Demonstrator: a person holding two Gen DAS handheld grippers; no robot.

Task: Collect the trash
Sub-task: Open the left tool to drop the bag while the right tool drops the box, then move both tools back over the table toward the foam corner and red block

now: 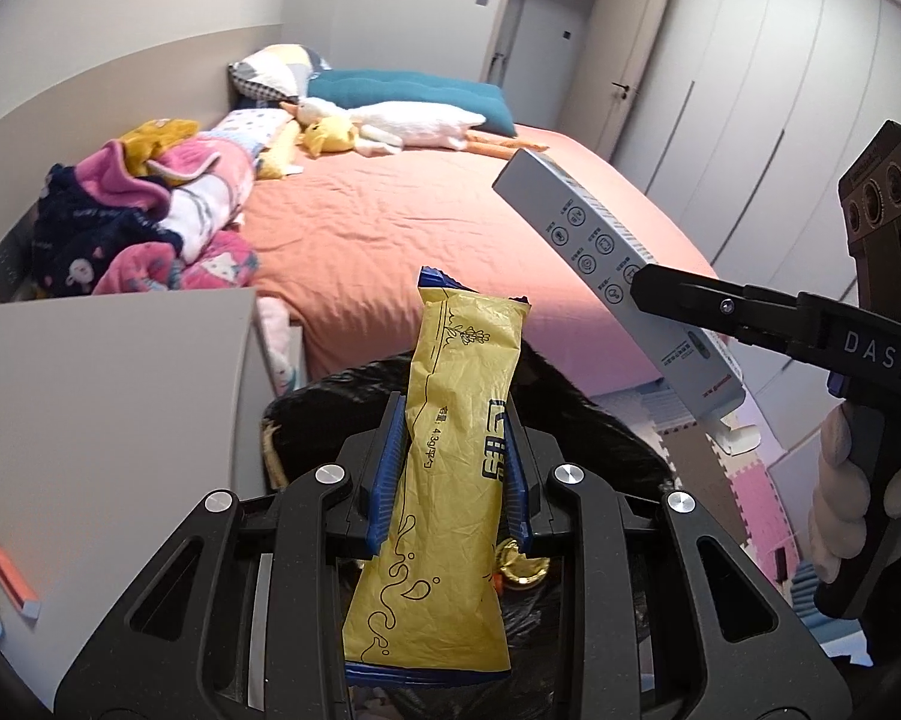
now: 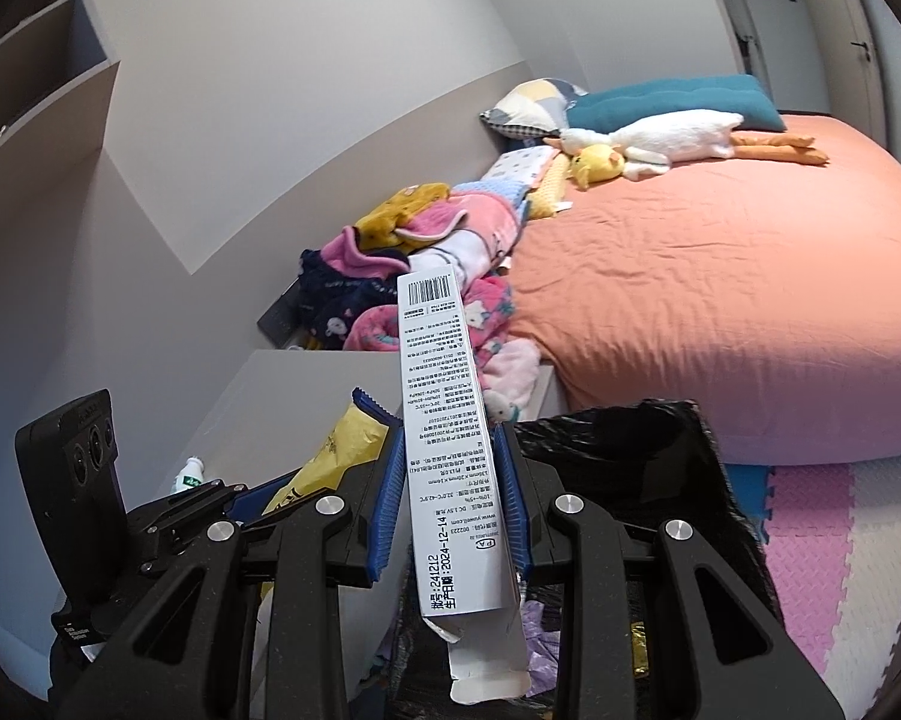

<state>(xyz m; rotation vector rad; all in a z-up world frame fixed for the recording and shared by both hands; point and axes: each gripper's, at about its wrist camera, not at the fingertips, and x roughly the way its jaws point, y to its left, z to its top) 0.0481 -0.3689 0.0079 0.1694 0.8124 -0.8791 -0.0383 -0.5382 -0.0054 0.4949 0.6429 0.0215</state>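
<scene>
My left gripper (image 1: 450, 450) is shut on a crumpled yellow snack wrapper (image 1: 444, 480) and holds it upright over the black-lined trash bin (image 1: 600, 420). My right gripper (image 2: 450, 468) is shut on a long white cardboard box (image 2: 444, 450) with its bottom flap open, held above the same bin (image 2: 648, 450). In the left wrist view the right gripper (image 1: 648, 288) shows at the right, clamping the box (image 1: 600, 258). In the right wrist view the left gripper (image 2: 258, 498) shows at the lower left with the wrapper (image 2: 330, 456). Gold and purple scraps lie inside the bin.
An orange-sheeted bed (image 1: 450, 210) with plush toys and a pile of clothes (image 1: 150, 222) lies behind the bin. A grey nightstand (image 1: 108, 390) stands at the left with a small bottle (image 2: 189, 477) on it. Foam floor mats (image 2: 840, 540) lie to the right.
</scene>
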